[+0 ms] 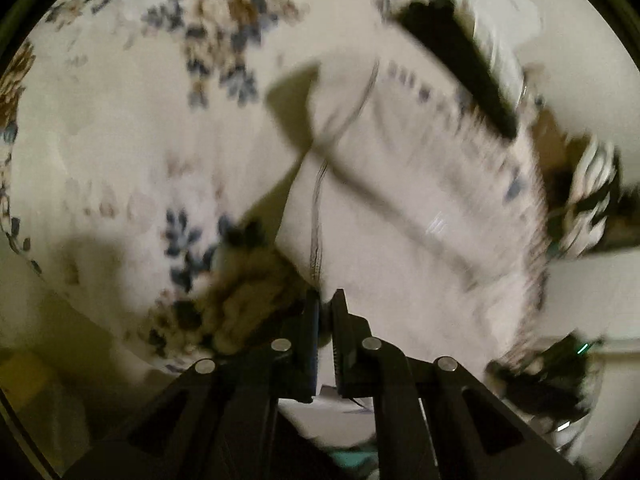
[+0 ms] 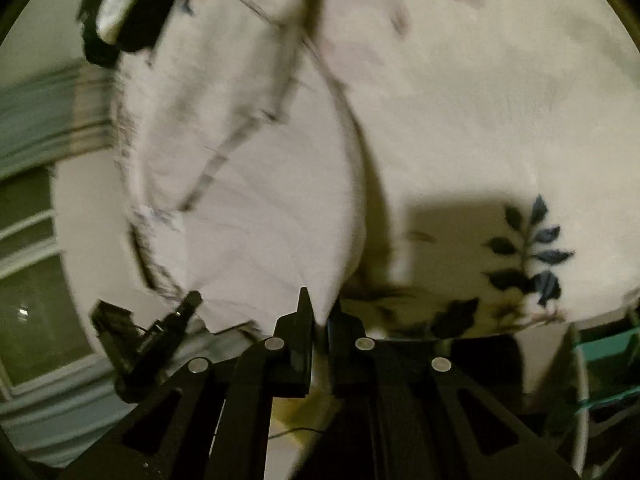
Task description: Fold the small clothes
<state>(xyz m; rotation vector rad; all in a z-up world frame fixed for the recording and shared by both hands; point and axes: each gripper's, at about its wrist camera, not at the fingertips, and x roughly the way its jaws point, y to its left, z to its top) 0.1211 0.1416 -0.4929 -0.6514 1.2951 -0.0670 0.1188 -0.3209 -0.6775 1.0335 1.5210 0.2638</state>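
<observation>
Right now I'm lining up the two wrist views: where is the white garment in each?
Left wrist: the white garment fills centre to right, pinched by the left claw.
Right wrist: it hangs centre-left, pinched by the right claw.
Shared landmark: the floral bedspread behind it.

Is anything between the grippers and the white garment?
Nothing visible. The left gripper and right gripper each have their jaws closed on an edge of the white garment, which hangs over the floral cloth.
</observation>
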